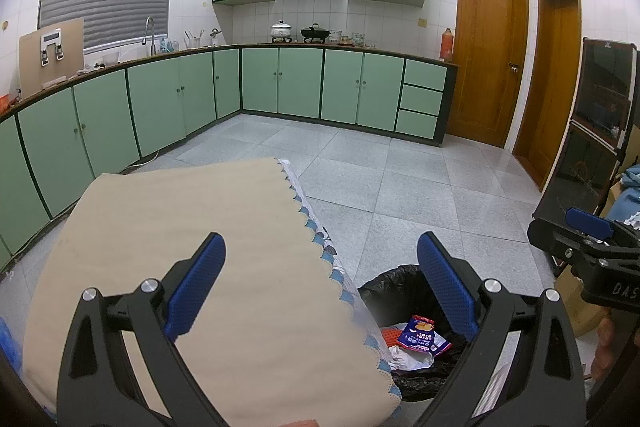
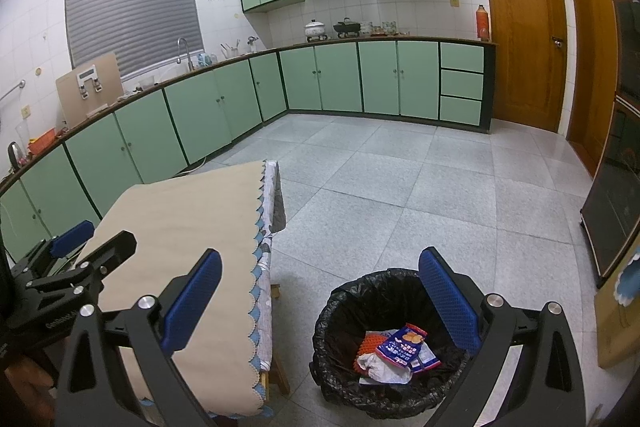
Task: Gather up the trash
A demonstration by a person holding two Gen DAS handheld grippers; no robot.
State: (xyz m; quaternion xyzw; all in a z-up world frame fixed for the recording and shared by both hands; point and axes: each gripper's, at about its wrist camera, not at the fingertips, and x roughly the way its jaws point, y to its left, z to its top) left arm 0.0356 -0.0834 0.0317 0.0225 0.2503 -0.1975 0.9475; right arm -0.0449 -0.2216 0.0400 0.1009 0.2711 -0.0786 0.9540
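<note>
1. Our right gripper and left gripper both hang spread apart, holding nothing.
2. The trash sits in the black-lined bin, below our right gripper, nearer than the left.
3. We see the cloth-covered counter bare.

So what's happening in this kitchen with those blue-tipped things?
A person holds a pair of tongs in each hand and is gathering trash. Both the left tongs and the right tongs are open and hold nothing. A blue snack wrapper, crumpled white paper and something orange already lie in the black-lined bin on the floor. The bin stands beside a table with a beige cloth; no trash shows on the visible cloth.
</note>
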